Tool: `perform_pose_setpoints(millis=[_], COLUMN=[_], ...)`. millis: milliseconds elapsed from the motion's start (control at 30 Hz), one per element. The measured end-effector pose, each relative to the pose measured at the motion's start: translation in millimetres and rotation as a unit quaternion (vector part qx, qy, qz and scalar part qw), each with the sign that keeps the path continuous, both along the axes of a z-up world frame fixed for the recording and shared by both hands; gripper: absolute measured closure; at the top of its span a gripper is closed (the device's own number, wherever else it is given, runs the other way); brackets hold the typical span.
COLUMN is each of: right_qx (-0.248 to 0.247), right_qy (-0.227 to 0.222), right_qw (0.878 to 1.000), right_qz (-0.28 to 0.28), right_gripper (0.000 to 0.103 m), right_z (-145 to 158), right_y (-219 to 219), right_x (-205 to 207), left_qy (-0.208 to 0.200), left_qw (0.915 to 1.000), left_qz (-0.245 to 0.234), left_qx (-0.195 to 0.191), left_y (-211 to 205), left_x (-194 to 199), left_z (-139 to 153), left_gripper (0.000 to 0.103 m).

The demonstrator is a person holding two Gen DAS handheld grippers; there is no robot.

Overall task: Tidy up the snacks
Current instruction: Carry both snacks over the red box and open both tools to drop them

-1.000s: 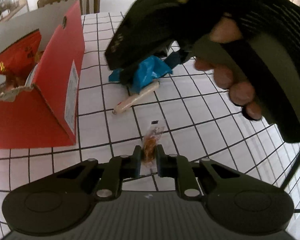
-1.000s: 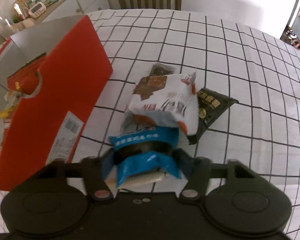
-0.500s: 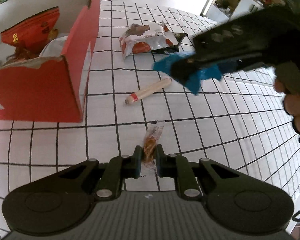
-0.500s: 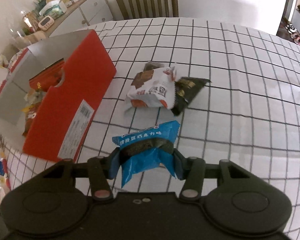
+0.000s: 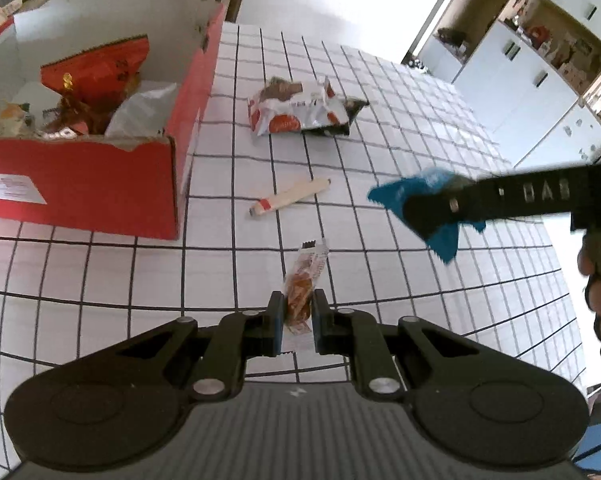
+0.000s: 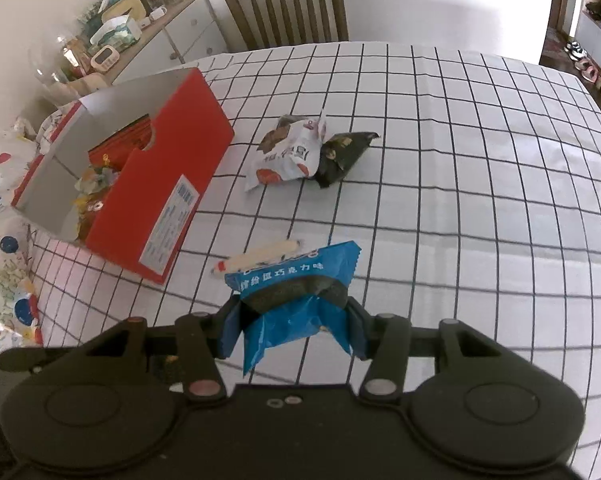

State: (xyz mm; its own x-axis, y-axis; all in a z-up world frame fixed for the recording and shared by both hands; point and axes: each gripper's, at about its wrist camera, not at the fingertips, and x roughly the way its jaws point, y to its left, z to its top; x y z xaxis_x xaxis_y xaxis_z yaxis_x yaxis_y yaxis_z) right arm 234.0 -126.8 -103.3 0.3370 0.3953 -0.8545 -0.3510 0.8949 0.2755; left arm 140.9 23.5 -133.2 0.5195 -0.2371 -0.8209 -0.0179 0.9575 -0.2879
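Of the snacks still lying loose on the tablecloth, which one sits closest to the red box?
The pale stick snack with the red band near one end. It lies nearer the red box than the white packet and the black packet tucked under it.

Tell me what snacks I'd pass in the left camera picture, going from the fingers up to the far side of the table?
Small orange snack packet held in the left gripper → cream stick snack → white-and-red snack bag.

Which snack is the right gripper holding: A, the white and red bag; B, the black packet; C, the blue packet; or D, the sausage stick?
C: the right gripper is shut on the blue packet, lifted off the table.
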Motion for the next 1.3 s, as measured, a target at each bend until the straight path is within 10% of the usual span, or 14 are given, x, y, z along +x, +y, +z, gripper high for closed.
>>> perform_pose_setpoints(millis=[1300], right_qx=[0.010], right_qy=[-0.147], right_qw=[0.985], right_qz=[0.093], right_gripper=[0.052], right_z=[114.5], right_y=[110.4], right_x=[-25.7], left_qy=[-0.138], left_qw=[0.9845], left_qz=[0.088], left_qx=[0.063], left_y=[131.2], left_x=[27.1], left_z=[132.3], left_gripper=[0.089])
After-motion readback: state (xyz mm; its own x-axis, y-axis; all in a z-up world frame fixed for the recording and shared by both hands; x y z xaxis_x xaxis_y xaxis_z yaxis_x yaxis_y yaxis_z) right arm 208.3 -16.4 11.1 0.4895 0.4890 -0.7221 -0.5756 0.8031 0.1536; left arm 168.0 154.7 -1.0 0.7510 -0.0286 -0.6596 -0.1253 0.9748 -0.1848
